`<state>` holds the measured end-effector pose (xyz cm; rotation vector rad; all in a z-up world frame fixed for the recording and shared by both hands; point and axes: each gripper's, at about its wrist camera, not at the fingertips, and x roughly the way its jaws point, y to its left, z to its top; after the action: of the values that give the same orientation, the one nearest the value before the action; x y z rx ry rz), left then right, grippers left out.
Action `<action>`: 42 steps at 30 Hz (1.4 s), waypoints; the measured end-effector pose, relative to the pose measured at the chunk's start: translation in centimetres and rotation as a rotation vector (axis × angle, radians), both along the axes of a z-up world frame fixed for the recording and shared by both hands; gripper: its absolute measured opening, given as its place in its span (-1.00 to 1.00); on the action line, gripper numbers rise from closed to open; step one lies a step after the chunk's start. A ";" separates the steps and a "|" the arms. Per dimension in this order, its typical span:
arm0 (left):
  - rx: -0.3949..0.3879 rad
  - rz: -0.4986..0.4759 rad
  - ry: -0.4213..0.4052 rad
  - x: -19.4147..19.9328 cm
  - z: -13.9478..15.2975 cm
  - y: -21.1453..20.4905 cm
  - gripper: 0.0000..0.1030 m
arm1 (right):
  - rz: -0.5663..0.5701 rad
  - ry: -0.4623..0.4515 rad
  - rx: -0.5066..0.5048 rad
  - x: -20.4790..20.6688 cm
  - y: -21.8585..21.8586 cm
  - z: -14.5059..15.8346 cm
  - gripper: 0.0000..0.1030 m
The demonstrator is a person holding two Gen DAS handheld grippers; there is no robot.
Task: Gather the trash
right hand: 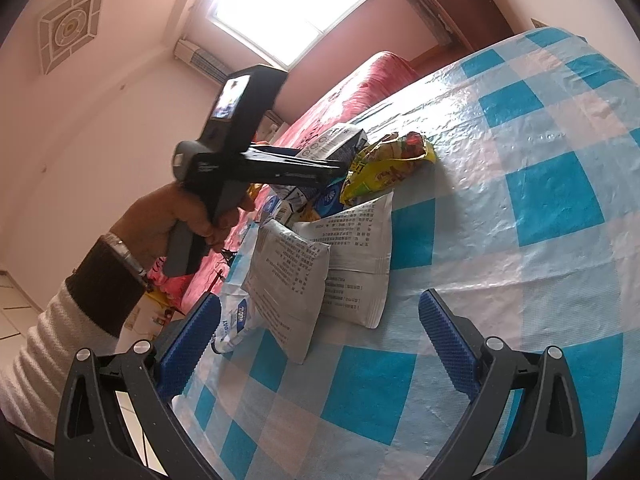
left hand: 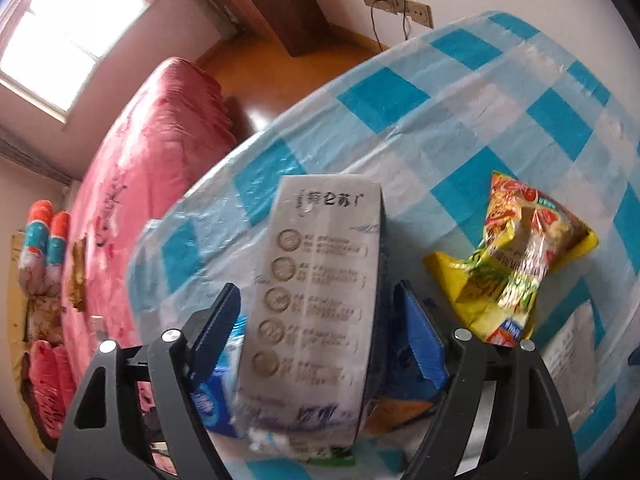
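Left hand-held gripper [left hand: 316,328] straddles a grey milk carton [left hand: 320,280], its jaws apart and clear of the sides, apparently over a heap of collected trash at the counter [left hand: 460,128] edge. Right hand-held gripper [right hand: 320,340] hangs open, empty, near two white pouches [right hand: 320,264]; a yellow snack bag [left hand: 516,256] lies uncollected.

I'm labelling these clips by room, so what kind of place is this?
Most likely a bedroom in a home: a bed with a pink cover, pillows at its head, and a window beside it.
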<state>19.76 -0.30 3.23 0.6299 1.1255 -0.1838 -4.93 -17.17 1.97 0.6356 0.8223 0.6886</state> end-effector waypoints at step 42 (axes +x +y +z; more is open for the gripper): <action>-0.575 0.288 -0.307 -18.5 6.1 7.9 0.23 | 0.187 -0.222 -0.234 -4.8 5.9 3.6 0.90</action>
<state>1.24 7.63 9.30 -0.0210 0.7994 -0.1471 -9.68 -11.28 5.60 0.2673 0.7468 0.8031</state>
